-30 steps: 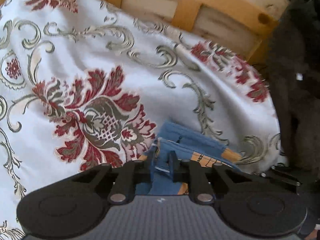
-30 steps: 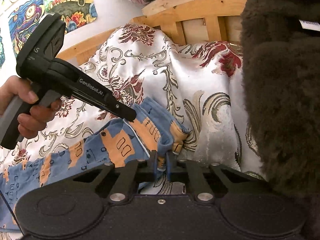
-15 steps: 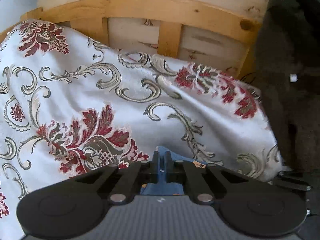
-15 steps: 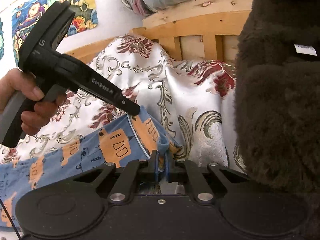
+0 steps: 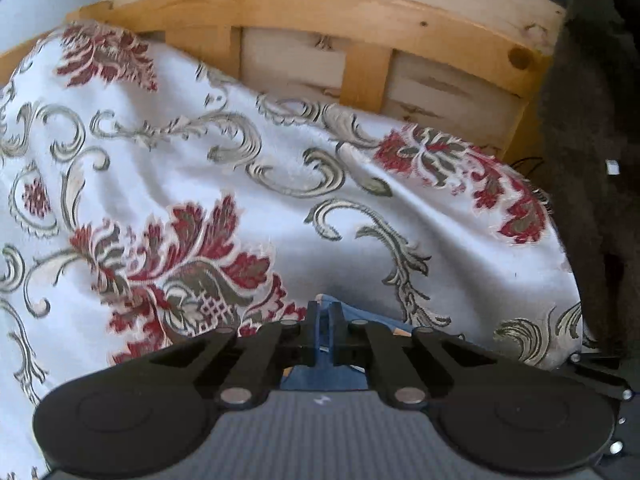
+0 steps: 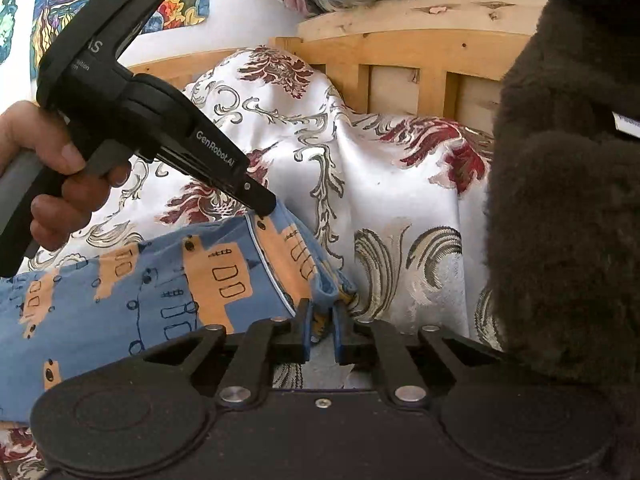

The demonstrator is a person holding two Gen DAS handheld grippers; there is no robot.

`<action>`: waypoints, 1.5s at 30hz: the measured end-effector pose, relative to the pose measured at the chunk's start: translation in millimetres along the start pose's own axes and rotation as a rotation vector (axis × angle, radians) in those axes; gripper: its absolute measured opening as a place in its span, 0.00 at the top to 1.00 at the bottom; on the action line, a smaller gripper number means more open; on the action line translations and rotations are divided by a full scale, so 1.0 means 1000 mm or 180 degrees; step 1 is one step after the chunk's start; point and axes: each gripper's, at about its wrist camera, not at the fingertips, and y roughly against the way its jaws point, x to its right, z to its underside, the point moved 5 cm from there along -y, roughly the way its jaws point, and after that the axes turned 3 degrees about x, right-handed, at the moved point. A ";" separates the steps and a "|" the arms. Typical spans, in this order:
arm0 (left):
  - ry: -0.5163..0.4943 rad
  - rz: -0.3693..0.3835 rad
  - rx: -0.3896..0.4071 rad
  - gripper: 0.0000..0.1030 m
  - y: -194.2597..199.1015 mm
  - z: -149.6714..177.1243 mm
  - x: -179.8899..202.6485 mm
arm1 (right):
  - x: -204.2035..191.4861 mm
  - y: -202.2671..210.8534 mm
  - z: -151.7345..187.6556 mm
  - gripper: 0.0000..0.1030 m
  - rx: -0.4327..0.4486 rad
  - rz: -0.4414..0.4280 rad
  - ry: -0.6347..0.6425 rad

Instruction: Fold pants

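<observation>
Blue pants with orange patches lie spread on the bed cover, reaching leftward. In the right wrist view my left gripper, held by a hand, is shut on the pants' far edge. The left wrist view shows that same gripper pinching blue cloth, most of the garment hidden under the fingers. My right gripper is at the pants' near right corner. Its jaws are opening, and the hem hangs loosely in the gap between them.
A white bed cover with red flowers and grey scrolls drapes the mattress. A wooden slatted headboard stands behind it. A dark fuzzy blanket crowds the right side. Colourful pictures hang on the wall at left.
The left jaws closed tighter on the blue cloth and that view tipped up toward the headboard. The right jaws, shut on the hem before, have parted slightly.
</observation>
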 end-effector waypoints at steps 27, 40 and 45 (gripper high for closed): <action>0.0429 -0.0560 0.0028 0.46 0.052 0.088 -0.052 | 0.004 -0.008 -0.004 0.95 0.0069 -0.0183 0.0159; 0.1099 -0.0756 0.0415 0.43 0.110 0.118 -0.068 | -0.016 0.012 -0.001 0.43 0.0258 -0.0364 0.0357; 0.1034 -0.0907 0.0403 0.29 0.161 0.147 -0.078 | -0.046 0.029 -0.010 0.27 0.0278 -0.0770 0.0597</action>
